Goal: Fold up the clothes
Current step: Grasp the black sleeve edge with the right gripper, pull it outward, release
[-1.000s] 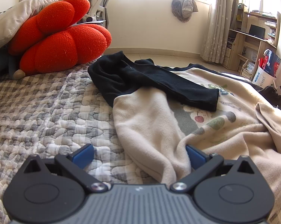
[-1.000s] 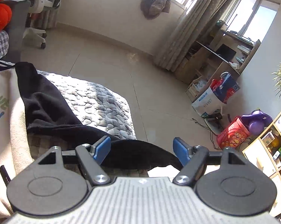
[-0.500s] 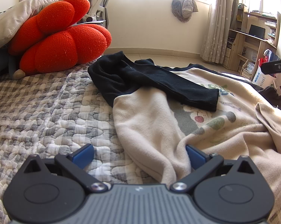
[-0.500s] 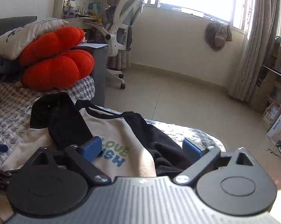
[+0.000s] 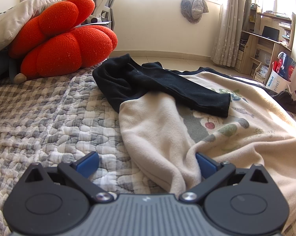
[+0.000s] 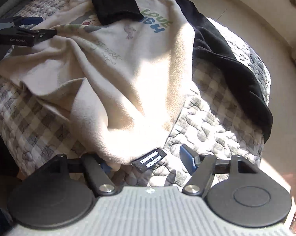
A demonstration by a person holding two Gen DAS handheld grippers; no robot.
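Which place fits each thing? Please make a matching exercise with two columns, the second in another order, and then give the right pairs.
Things:
1. red cushion
2. black sleeve
3. black label
4. paper bag

Places:
A. at the hem of the cream sweatshirt
B. lying across the sweatshirt's chest print
C. on the floor beside the wooden desk
D. on the checked quilt, against a pale pillow

Pairs: 1-D, 2-B, 3-A, 4-C

A lived-in home bedroom: a bed with a grey checked quilt (image 5: 49, 110), a red knitted cushion (image 5: 63, 39) beside a pillow (image 5: 14, 21), curtains (image 5: 232, 19) at a sunny window, a wooden desk (image 5: 266, 45) with shelves, and an office chair (image 5: 104, 2).
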